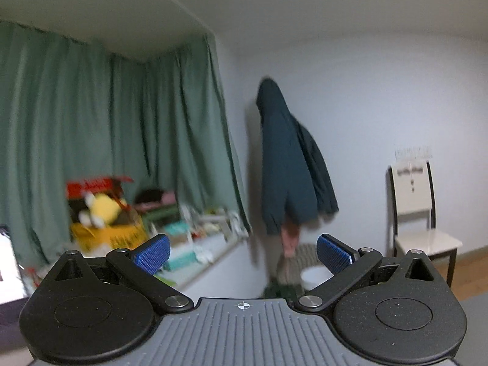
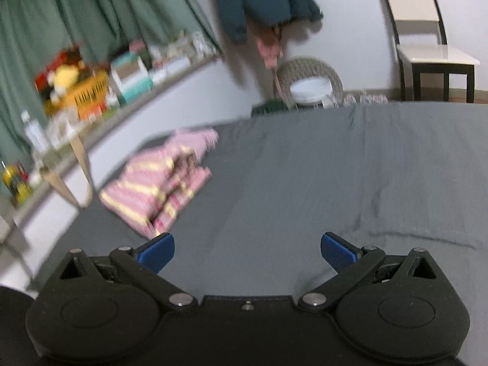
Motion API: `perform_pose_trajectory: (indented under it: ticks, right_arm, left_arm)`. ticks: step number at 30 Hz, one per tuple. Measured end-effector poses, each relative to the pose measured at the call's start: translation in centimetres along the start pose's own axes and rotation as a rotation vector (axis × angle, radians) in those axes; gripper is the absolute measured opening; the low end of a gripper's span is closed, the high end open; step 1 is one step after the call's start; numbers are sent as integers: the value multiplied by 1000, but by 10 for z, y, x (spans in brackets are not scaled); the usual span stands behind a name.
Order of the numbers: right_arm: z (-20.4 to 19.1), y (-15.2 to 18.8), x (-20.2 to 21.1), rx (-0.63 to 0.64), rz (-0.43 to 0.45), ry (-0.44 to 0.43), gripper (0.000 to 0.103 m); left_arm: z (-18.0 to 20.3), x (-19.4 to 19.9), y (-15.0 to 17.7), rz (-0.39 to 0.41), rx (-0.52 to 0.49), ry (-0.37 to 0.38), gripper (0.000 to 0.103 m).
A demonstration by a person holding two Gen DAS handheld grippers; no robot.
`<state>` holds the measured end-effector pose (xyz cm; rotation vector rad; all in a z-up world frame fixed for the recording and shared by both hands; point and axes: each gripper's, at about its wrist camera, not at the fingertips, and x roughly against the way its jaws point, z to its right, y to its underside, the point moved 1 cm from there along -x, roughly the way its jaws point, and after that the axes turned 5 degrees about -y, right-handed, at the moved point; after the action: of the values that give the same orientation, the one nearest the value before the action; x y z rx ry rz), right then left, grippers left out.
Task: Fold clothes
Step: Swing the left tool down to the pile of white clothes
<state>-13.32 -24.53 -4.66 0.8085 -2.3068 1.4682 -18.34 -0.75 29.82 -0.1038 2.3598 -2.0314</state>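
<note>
The bed (image 2: 305,164), under a grey sheet, fills the right wrist view; most of it lies bare. The pink-and-yellow striped garment (image 2: 158,180) sits bunched near the bed's left edge, well apart from both grippers. Right gripper (image 2: 247,251): jaws apart, empty, hovering over bare sheet. Left gripper (image 1: 242,253): jaws apart, empty, raised and pointed at the far wall, the garment outside its view.

Judgement: reach phase. Bring your left gripper down toward the bed first. Pick two outer corners, not the bunched middle, and pinch a single layer at each.
</note>
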Motion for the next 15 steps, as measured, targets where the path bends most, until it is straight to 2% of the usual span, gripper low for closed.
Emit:
perform_pose_trajectory:
  ticks: [2,5,8,11,15]
  right_arm:
    - [3,-1,10,-4,68,-37,103]
    - [12,2,23,-39,187,-78,103]
    - [19,-2,29,-54,255,-32,103]
    - [22,-7,35,-17,325,6,103]
    - [17,-4,47,102,444,-8,103]
  left_arm:
    - [-21,27,-9,12,5,-9,103]
    - [-68,59,-14,-48,34,-51,103]
    - [-128,88,-15,-108,57,-148,103]
    - [-193,124,-15,-105,93,-242,103]
    - [-273,170,-2,-148,246,-395,103]
